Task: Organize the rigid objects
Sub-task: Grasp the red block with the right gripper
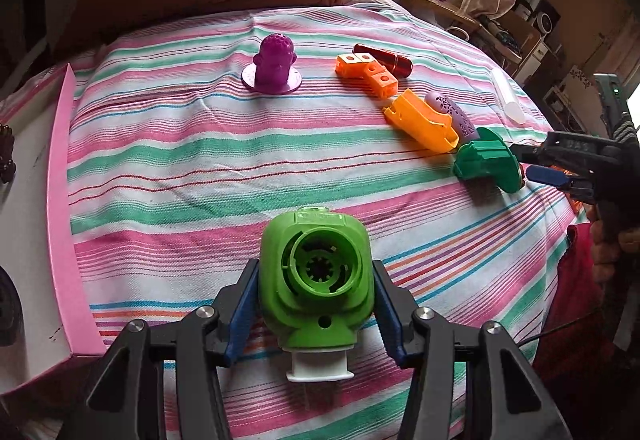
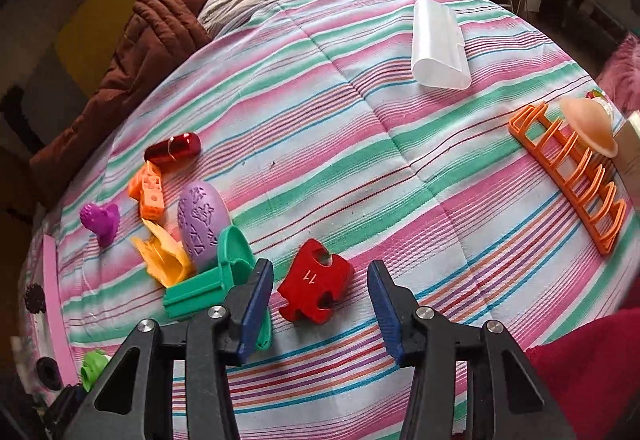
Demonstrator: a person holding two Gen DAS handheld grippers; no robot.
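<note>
Left gripper (image 1: 316, 304) clamped the lime-green plastic housing (image 1: 314, 280); right gripper (image 2: 320, 304) stood open over the red puzzle-piece block (image 2: 314, 286), lower centre; you needed to centre before closing.

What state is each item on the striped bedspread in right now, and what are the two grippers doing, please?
Left gripper: shut on the green housing.
Green housing: held, round opening facing the camera.
Right gripper: open, fingers either side of the red puzzle piece.
Red puzzle piece: lying flat, ungripped.
Purple figure: upright.
Red capsule: on its side.
White tube: on its side.
</note>
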